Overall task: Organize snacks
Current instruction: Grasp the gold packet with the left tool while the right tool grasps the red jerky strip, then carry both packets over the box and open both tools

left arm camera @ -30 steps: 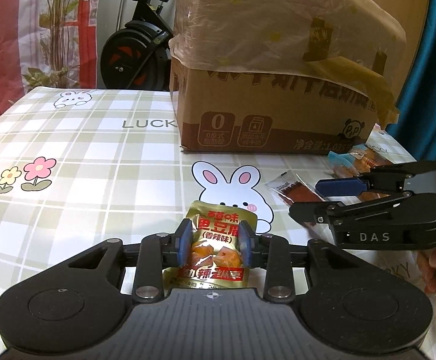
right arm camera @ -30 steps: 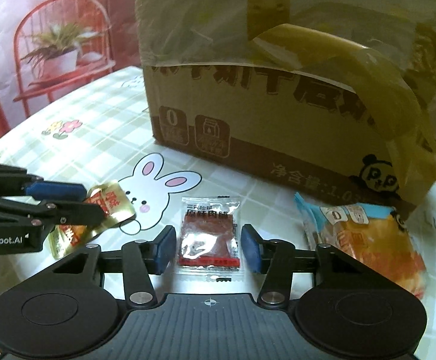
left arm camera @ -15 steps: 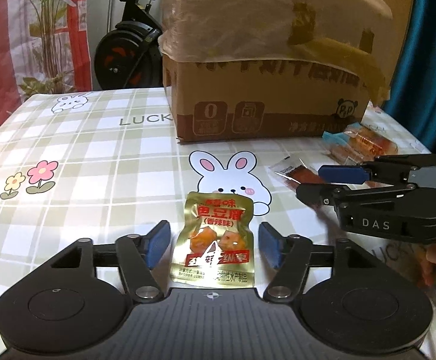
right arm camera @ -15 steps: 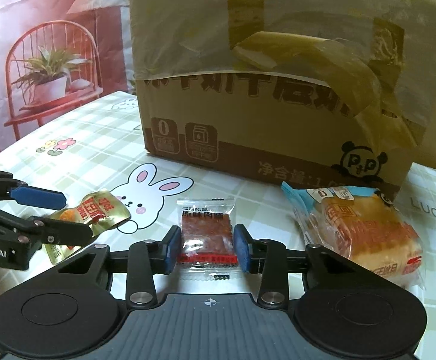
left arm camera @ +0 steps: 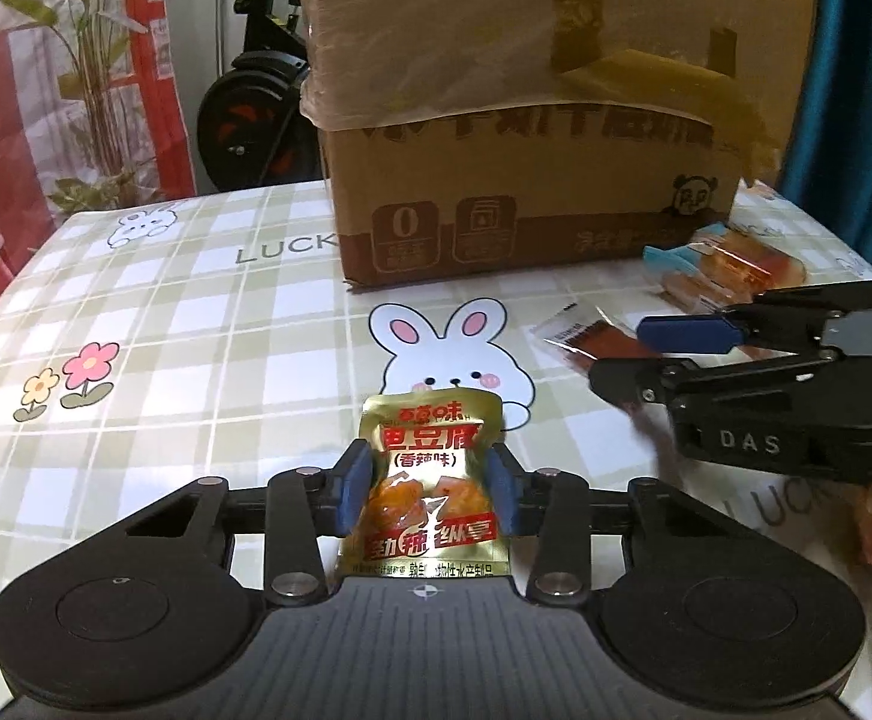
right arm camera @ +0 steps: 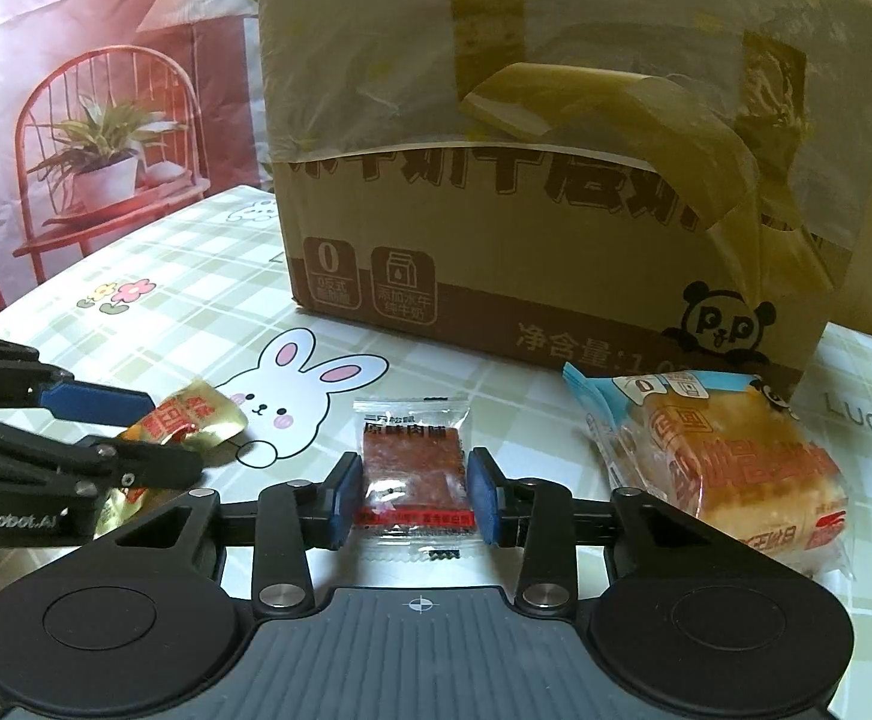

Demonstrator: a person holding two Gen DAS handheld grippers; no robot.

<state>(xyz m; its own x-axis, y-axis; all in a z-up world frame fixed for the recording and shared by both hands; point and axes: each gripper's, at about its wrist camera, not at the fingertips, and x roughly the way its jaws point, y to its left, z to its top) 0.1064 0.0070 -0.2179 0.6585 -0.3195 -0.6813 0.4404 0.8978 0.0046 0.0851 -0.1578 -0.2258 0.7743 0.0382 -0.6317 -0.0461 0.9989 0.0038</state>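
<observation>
My left gripper (left arm camera: 427, 495) pinches a gold snack pouch (left arm camera: 430, 489) on the table (left arm camera: 196, 360); my right gripper (right arm camera: 417, 498) squeezes a clear jerky packet (right arm camera: 415, 471). I judge either slick wrapper could slip when lifted.

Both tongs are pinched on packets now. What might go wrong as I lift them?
1. The gold pouch is flexible foil pinched at its sides by the left tongs; it may buckle and slip.
2. The right tongs grip the thin jerky packet by its edges; it may fold.
3. The bread packet lies close beside them and could get nudged.
</observation>
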